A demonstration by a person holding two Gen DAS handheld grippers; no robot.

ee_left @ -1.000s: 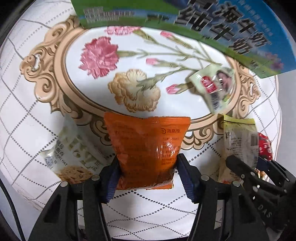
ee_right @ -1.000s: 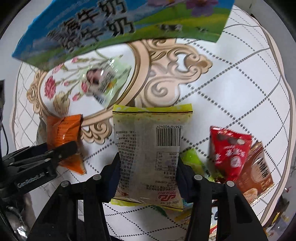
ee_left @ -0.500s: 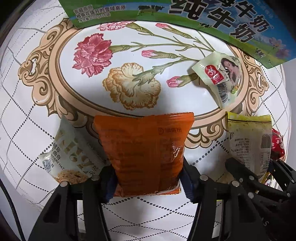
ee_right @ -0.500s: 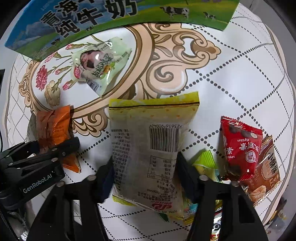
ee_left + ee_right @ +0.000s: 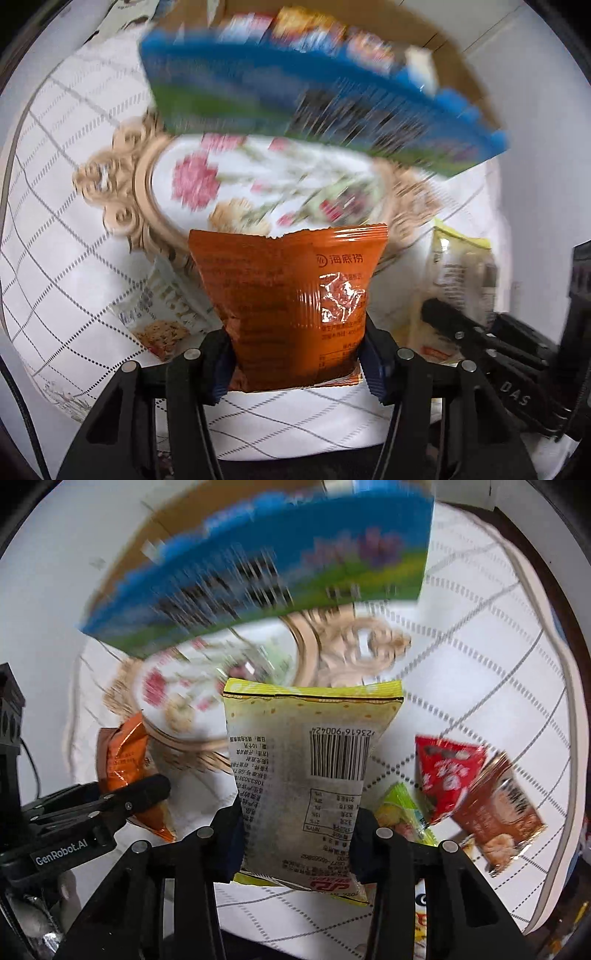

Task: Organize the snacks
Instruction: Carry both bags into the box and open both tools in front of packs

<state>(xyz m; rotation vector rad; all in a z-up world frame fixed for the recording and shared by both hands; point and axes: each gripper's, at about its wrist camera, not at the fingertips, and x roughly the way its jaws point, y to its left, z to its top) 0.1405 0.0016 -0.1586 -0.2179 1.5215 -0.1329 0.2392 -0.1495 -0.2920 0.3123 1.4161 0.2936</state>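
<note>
My left gripper [image 5: 295, 354] is shut on an orange snack packet [image 5: 291, 302] and holds it above the tablecloth. My right gripper [image 5: 295, 845] is shut on a yellow snack packet [image 5: 306, 775] with a barcode, also lifted. Each packet shows in the other view: the orange one at the left of the right wrist view [image 5: 125, 760], the yellow one at the right of the left wrist view [image 5: 458, 273]. A blue and green milk carton box [image 5: 314, 99] with snacks inside stands ahead; it also shows in the right wrist view [image 5: 258, 572], blurred.
A white oat snack packet [image 5: 162, 314] lies under the orange one. A red packet [image 5: 447, 771], a brown packet [image 5: 498, 808] and a green packet [image 5: 402, 812] lie at the right. A pale green packet [image 5: 258, 664] lies on the flowered tablecloth [image 5: 66, 229].
Both grippers have lifted their packets off the cloth and tilted up. The box now sits lower in both views and its open top shows. The background is blurred by motion.
</note>
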